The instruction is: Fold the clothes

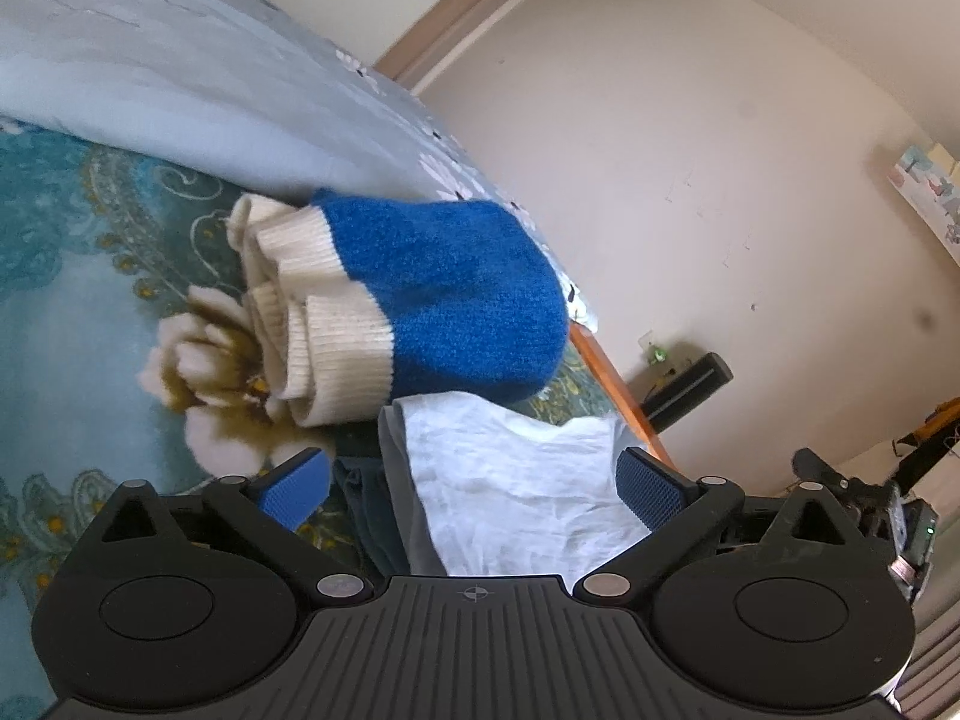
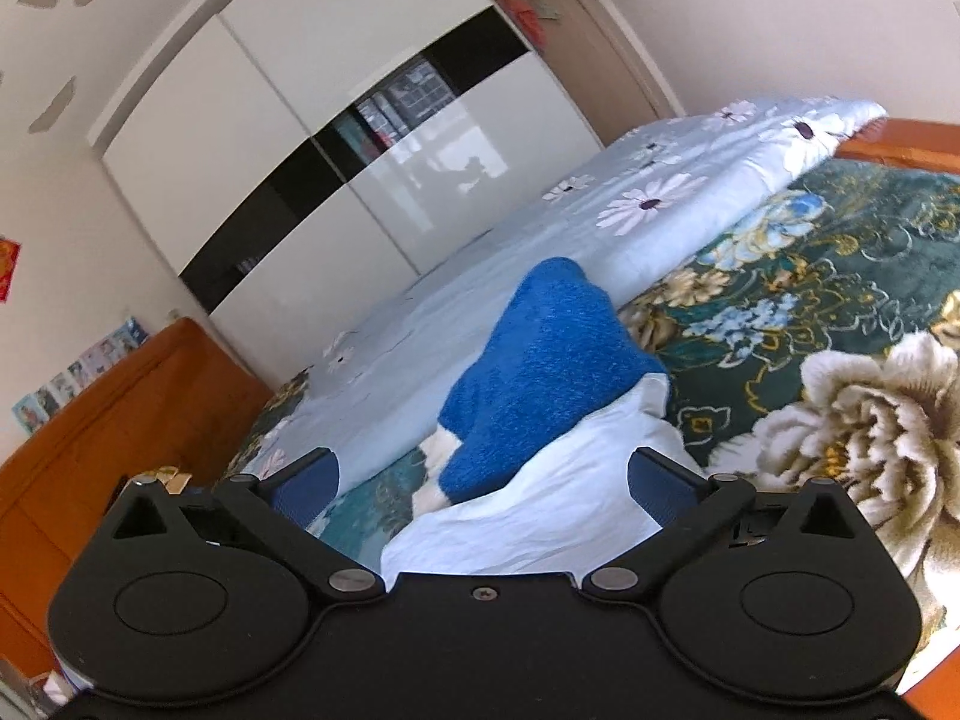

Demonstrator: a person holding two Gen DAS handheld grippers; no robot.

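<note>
A folded blue sweater with cream ribbed cuffs (image 1: 420, 306) lies on the teal floral blanket (image 1: 90, 300). A white garment (image 1: 516, 492) lies just in front of it, over a grey and a dark blue garment (image 1: 372, 504). My left gripper (image 1: 474, 486) is open, its blue pads either side of the white garment. In the right wrist view the blue sweater (image 2: 540, 372) lies beyond the white garment (image 2: 540, 516). My right gripper (image 2: 480, 492) is open above the white garment, holding nothing.
A folded pale blue daisy quilt (image 2: 540, 246) lies behind the clothes. The orange wooden bed frame (image 1: 624, 396) edges the bed. A white and black wardrobe (image 2: 336, 138) stands beyond. A black device (image 1: 690, 390) sits on the floor by the wall.
</note>
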